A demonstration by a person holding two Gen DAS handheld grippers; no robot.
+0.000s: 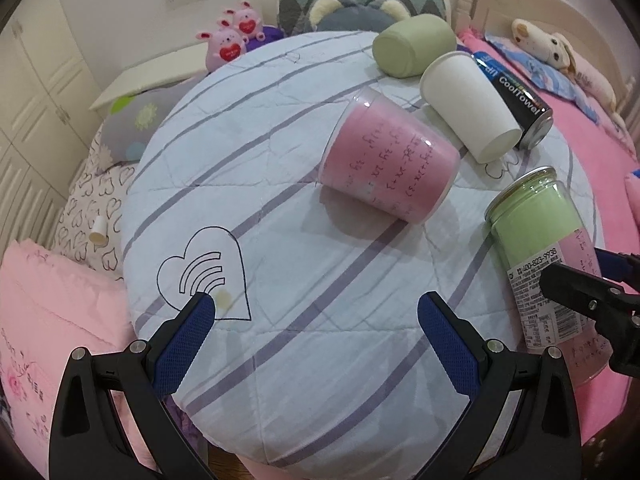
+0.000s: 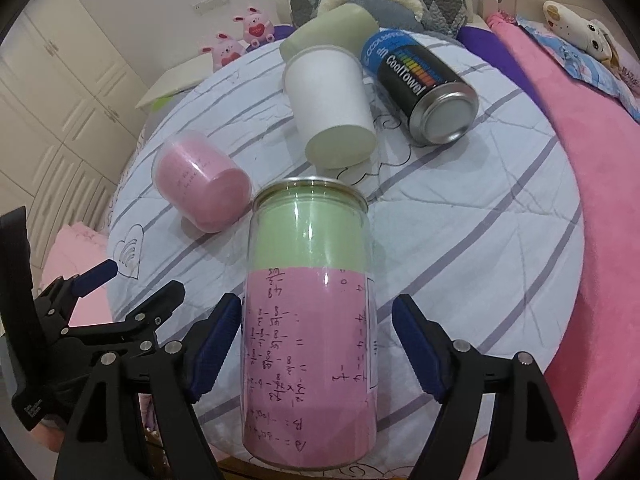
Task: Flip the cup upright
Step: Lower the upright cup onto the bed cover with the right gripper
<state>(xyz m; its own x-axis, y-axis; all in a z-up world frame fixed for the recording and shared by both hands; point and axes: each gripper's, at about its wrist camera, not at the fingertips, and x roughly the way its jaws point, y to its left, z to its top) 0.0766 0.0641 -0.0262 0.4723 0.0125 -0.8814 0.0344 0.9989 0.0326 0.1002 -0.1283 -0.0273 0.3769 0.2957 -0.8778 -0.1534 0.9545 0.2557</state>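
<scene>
A white paper cup (image 1: 470, 106) lies on its side on the round quilted table (image 1: 280, 208), also in the right wrist view (image 2: 332, 108). A short clear jar lined with pink paper (image 1: 390, 156) lies near it, also seen from the right (image 2: 202, 186). A tall clear can with green and pink lining (image 2: 310, 312) lies between the fingers of my right gripper (image 2: 316, 344), which is open around it; the left finger looks close to its side. It also shows in the left wrist view (image 1: 544, 256). My left gripper (image 1: 316, 320) is open and empty over the table's near part.
A black CoolTowel can (image 2: 420, 88) and a green roll (image 1: 414, 46) lie at the table's far side. Plush toys (image 1: 234, 38), pillows and a pink bedspread (image 2: 600, 200) surround the table. My right gripper shows at the right edge of the left wrist view (image 1: 592, 300).
</scene>
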